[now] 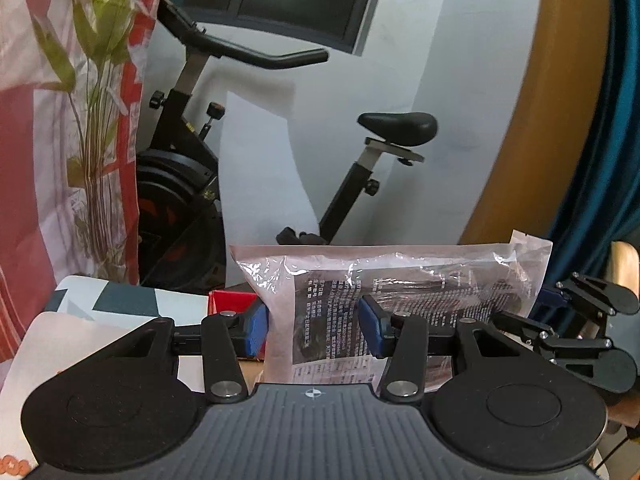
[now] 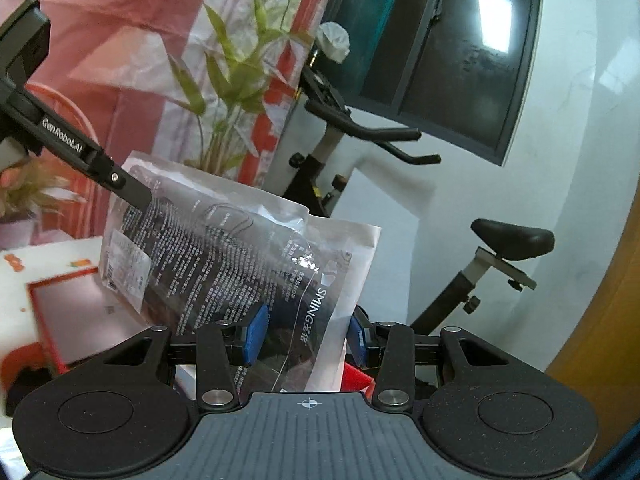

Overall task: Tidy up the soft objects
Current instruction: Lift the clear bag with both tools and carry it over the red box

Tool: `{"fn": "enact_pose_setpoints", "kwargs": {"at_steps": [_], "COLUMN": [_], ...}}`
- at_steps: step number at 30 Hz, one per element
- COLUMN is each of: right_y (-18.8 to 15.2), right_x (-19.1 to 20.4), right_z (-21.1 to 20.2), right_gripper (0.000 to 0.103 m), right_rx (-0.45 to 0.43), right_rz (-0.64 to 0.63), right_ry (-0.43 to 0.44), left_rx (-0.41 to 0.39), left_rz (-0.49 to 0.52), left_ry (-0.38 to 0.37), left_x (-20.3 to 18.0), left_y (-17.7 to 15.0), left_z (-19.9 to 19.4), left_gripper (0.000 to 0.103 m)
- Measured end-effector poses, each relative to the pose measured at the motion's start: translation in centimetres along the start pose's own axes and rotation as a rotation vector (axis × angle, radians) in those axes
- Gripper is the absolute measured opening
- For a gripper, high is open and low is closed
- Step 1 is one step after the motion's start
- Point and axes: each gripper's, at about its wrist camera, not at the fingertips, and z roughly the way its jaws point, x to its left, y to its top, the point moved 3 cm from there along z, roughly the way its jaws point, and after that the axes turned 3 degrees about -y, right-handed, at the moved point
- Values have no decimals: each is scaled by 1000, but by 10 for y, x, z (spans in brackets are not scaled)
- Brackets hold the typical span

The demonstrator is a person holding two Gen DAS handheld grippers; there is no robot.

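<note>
A clear plastic packet (image 1: 384,300) with printed black text and dark contents was held up in the air between two hand-held grippers, seen w/ an exercise bike (image 1: 248,152) in the far background. In the left wrist view, the left gripper (image 1: 312,330) had its blue pads (image 1: 256,330) spread to either side of the packet's near left part; the left pad sat against the packet's left edge, the right pad (image 1: 370,326) in front of the printed panel, so whether they actually pinched it could not be told for sure. The right gripper (image 1: 576,332) showed at the far right of that view, its black linkage at the packet's right end.

In the right wrist view, the right gripper (image 2: 306,336) had the packet (image 2: 240,256), marked "SMING", running down between its blue pads (image 2: 256,336), both pads against the plastic, i.e. pinching its lower end. The left gripper (image 2: 120,184) reached in from the upper left, a black arm lettered "GenRobot.AI", its tip at the packet's upper left corner.

Below and left of the packet lay a red-rimmed tray (image 2: 76,308) on a white surface (image 2: 48,252); the red edge of it (image 1: 234,300) also showed just left of the packet in the left wrist view. Bamboo-like green stalks (image 2: 236,64) stood behind, in front of a red-and-white sheet (image 1: 24,160). A dark window (image 2: 452,48) sat in the white wall (image 2: 580,152) behind the bike, w/ a wooden door edge (image 1: 520,140) at right.
</note>
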Motion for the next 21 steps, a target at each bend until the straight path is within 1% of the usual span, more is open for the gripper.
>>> {"fn": "enact_pose_setpoints", "kwargs": {"at_steps": [2, 5, 8, 12, 16, 21], "right_y": [-4, -9, -16, -24, -32, -37], "right_x": [2, 6, 10, 14, 19, 30], "right_z": [19, 42, 62, 82, 95, 109], "right_gripper": [35, 32, 29, 27, 23, 21], "right_rx": [8, 6, 33, 63, 95, 209], "right_rz": [-21, -69, -85, -113, -150, -178], "right_ry": [-8, -23, -23, -36, -42, -21], "left_rx": [3, -1, -15, 23, 47, 95], "left_rz": [-4, -4, 10, 3, 36, 37], "left_ry": [13, 41, 60, 71, 83, 84], "left_x": [6, 16, 25, 35, 40, 45], "left_y": [3, 10, 13, 11, 6, 1], "left_z": [13, 33, 50, 75, 89, 100], "left_gripper": [48, 47, 45, 41, 39, 39]}}
